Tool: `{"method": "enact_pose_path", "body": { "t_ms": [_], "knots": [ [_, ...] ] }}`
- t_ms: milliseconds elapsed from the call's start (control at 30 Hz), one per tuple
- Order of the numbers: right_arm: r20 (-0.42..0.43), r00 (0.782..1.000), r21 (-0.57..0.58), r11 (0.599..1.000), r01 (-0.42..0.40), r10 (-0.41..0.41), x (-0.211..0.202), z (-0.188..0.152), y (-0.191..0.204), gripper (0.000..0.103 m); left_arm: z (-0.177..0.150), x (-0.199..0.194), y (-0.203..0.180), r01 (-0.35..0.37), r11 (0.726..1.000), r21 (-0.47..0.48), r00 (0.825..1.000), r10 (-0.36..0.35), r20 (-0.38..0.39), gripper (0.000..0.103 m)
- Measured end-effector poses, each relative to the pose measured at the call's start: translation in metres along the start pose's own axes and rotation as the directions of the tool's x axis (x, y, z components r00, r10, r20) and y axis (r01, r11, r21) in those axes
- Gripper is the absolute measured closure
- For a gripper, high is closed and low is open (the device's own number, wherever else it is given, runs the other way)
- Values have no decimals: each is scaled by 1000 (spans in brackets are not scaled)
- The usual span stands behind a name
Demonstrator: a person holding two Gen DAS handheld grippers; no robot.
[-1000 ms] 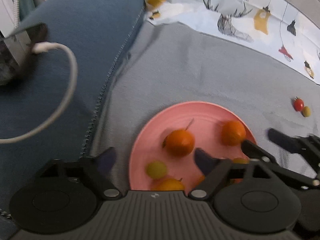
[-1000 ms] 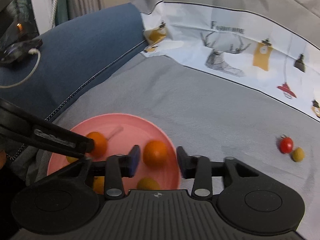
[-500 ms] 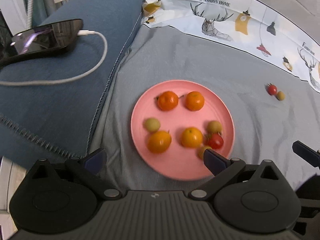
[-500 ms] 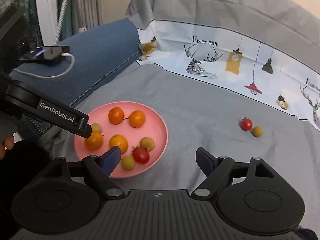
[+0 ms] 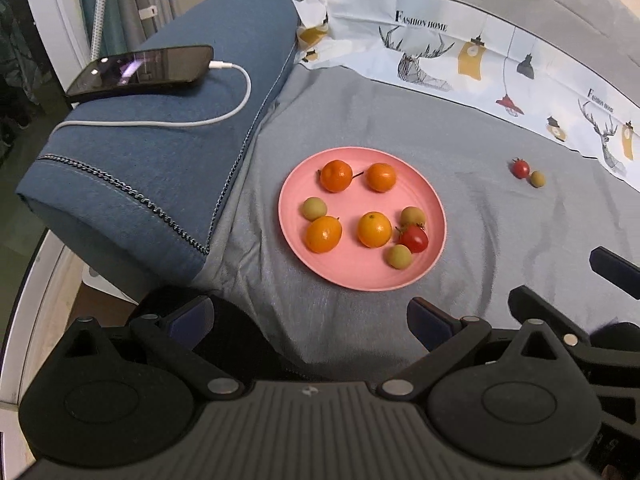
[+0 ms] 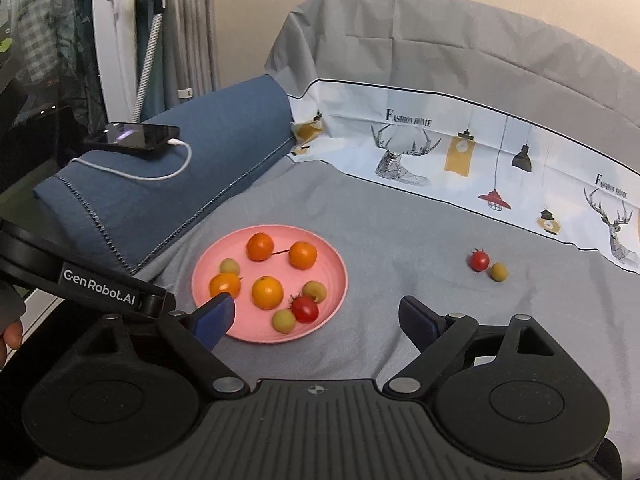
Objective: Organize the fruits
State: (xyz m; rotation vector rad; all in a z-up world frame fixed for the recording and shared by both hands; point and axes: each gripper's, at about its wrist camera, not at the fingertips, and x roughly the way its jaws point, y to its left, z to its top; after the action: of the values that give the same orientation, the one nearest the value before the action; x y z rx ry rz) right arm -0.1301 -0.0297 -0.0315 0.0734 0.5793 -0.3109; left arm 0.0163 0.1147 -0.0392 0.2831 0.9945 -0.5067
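Note:
A pink plate [image 5: 352,270] [image 6: 256,326] on the grey sheet holds several oranges, three small green fruits and a red cherry tomato [image 5: 414,239] [image 6: 305,309]. Another cherry tomato [image 5: 521,168] [image 6: 479,260] and a small green fruit [image 5: 537,179] [image 6: 499,271] lie together on the sheet, right of the plate. My left gripper [image 5: 308,318] hangs open and empty above the plate's near side. My right gripper [image 6: 316,318] is raised near the plate's near right edge, its jaws opening with nothing held between them.
A phone [image 5: 144,68] on a white charging cable rests on the blue cushion [image 5: 160,168] left of the plate. A white printed cloth [image 6: 460,152] lines the back. A person's fingertip [image 6: 8,336] shows at the left edge.
Both grippers have pulled back and up from the plate, so all of it now shows. The right jaws, narrow around an orange a second ago, have spread wide; the orange stays on the plate.

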Motion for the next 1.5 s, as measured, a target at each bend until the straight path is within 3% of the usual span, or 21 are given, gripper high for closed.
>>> {"method": "enact_pose_path", "body": {
  "t_ms": [500,1067,1167,1367,1500],
  "knots": [
    [50,999,22,1000,18,-19,-29,-5,-3,12,-14,-25,-11,-4,1000,25,999,2,45,0],
    [44,999,75,997,18,-22,-21,-10,-14,12,-9,-17,-19,-14,999,45,1000,14,1,0],
    [35,998,101,993,54,-58,-12,-13,-26,6,-6,-13,-23,-11,999,44,1000,12,-19,0],
    [-34,994,189,976,109,-104,18,-29,-65,5,10,4,-43,-28,998,61,998,31,-57,0],
    [-46,980,222,954,201,-196,49,-36,-110,5,30,25,-66,-30,996,83,995,38,-93,0]
  ]
}}
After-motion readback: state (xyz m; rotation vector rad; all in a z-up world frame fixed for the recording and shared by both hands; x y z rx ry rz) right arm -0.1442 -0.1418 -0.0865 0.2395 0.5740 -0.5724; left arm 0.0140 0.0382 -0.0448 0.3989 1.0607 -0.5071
